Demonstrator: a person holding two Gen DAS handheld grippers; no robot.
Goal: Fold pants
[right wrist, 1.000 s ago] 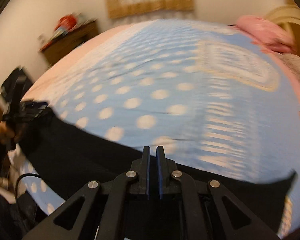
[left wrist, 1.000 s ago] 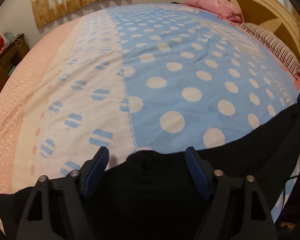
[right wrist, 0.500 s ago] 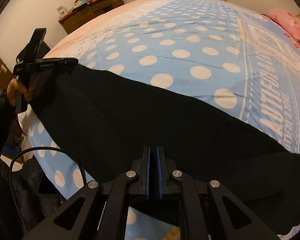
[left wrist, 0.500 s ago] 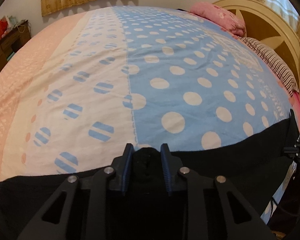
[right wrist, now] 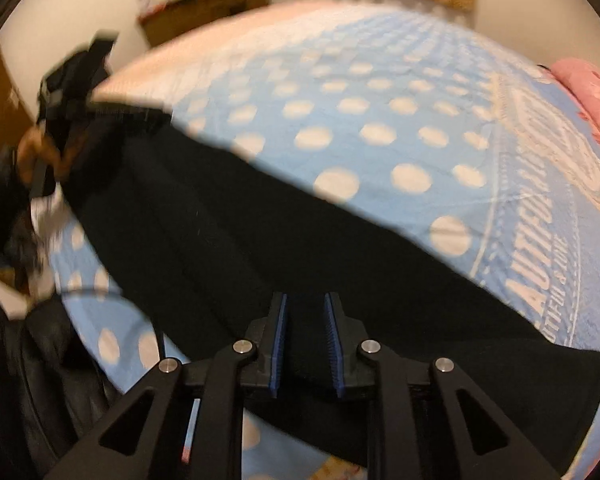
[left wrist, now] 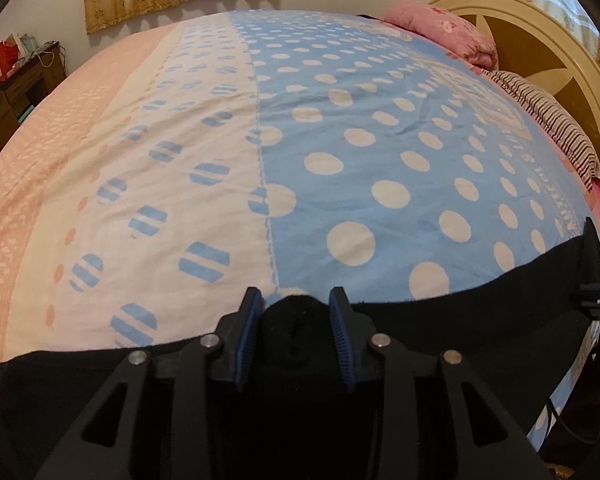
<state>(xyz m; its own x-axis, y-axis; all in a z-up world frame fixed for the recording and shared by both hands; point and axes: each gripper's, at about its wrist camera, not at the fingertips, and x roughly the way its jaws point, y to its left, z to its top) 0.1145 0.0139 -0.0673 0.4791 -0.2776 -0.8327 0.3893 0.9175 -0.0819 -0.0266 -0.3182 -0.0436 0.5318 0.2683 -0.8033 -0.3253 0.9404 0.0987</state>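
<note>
Left wrist: left tongs point(left wrist: 296, 304) pitched down, jaws just eased apart, bunched black fabric pants point(left wrist: 460, 320) between them on the blue polka-dot bed cover point(left wrist: 360, 140).
Right wrist, blurred: right tongs point(right wrist: 305, 300) narrowly apart, just opening over pants, likely released; cover lettering reads "AUTIFUL".

pants point(left wrist: 480, 332): we see plain black
bedspread point(left wrist: 380, 152): blue, white dots; left strip pink
pillow point(left wrist: 440, 28): pink
pads point(left wrist: 246, 344): blue
</note>
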